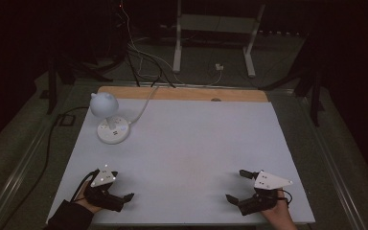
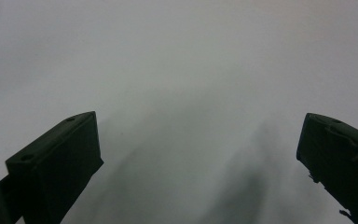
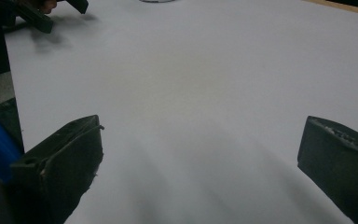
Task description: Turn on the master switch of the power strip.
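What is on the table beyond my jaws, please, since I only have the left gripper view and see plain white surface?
Observer: A small white lamp with a round base stands at the table's far left corner.
Operator: Thank you. Where is the other gripper?
Observer: The right gripper rests near the front right edge, jaws wide apart, nothing between them.
Operator: And how does mine sit from above?
Observer: The left gripper lies near the front left edge, open too, held by a hand in a dark sleeve.
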